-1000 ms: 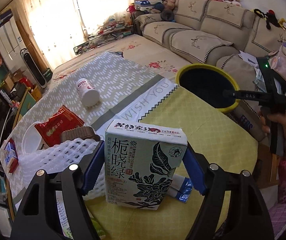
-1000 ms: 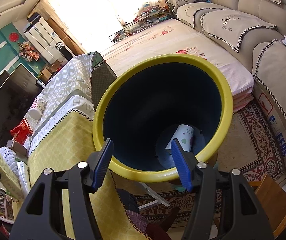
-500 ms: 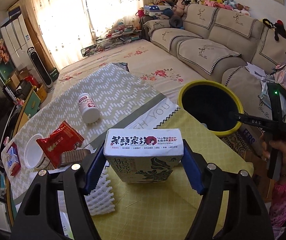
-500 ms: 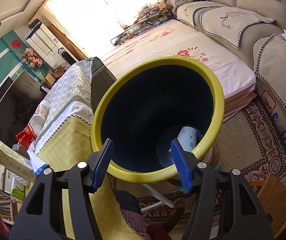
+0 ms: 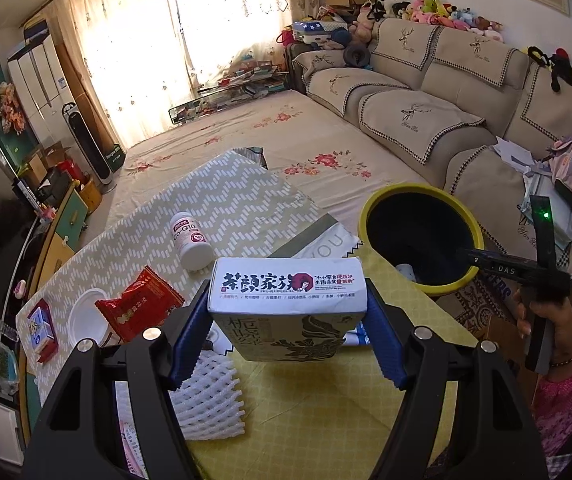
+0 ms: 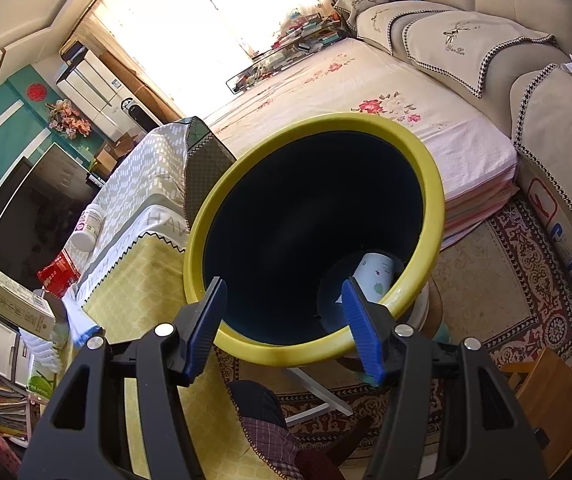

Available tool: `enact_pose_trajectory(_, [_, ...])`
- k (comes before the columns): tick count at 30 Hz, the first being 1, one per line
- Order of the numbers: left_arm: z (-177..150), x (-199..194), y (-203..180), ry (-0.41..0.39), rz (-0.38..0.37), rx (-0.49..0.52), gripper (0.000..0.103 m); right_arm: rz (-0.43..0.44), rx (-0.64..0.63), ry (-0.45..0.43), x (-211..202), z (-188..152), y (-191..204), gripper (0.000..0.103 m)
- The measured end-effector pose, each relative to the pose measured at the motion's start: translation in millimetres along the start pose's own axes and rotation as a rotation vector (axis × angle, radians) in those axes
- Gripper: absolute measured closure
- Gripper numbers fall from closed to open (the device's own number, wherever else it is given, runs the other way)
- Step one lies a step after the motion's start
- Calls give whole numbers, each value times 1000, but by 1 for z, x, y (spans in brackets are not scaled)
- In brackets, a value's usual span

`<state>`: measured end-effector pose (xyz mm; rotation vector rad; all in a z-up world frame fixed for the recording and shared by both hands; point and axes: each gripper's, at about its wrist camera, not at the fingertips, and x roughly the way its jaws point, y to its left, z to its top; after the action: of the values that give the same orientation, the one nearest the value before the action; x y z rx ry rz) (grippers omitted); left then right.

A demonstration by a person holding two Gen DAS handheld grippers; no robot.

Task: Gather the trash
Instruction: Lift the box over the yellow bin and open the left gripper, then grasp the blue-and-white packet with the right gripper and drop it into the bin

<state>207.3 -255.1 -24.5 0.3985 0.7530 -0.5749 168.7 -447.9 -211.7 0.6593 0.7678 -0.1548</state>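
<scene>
A green-and-white tea carton (image 5: 286, 320) hangs above the yellow tablecloth (image 5: 325, 392), and my left gripper (image 5: 287, 294) is shut on its two sides. The carton also shows at the left edge of the right wrist view (image 6: 10, 300). A dark bin with a yellow rim (image 5: 369, 208) stands off the table's right edge. In the right wrist view the rim (image 6: 313, 120) fills the middle, and a paper cup (image 6: 377, 276) lies at the bottom. My right gripper (image 6: 284, 288) stands open over the near rim, pads touching nothing. A hand (image 5: 541, 316) holds it beside the bin.
On the table lie a white pill bottle (image 5: 190, 240), a red snack packet (image 5: 138, 308), a white foam net (image 5: 206, 400), a white lid (image 5: 84, 316) and a small box (image 5: 40, 328). A sofa (image 5: 425, 112) and a flowered mattress (image 5: 286, 140) lie beyond.
My left gripper has risen with the carton, lifting it off the tablecloth, so more of the table and bin shows. The right gripper has stayed over the bin.
</scene>
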Motion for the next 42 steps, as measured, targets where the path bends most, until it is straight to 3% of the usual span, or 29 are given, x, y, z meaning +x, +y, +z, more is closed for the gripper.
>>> enact_pose_trajectory(5, [13,-17,-9,-37,-5,32,32,-4,3,-16,-5,0,-1,46])
enact_pose_trajectory(9, [29,-9,-30,-43,-47,69,32,-33,-13,-52,-20,1,-1,46])
enact_pose_trajectory(19, [84,67,-117,-19,-191,157,32,-87,1,-138,-61,13,-30,46])
enact_pose_trajectory(27, [102,148,-173,73,-233,182,32,-113,57,-133,-64,14,-64,45])
enact_pose_trajectory(30, [101,168,-182,89,-229,182,25,-116,65,-125,-62,13,-71,42])
enact_pose_trajectory(35, [97,164,-180,60,-220,172,18,-109,57,-122,-61,11,-70,42])
enact_pose_trajectory(42, [71,104,-141,-31,-177,114,11,-80,10,-109,-56,8,-49,42])
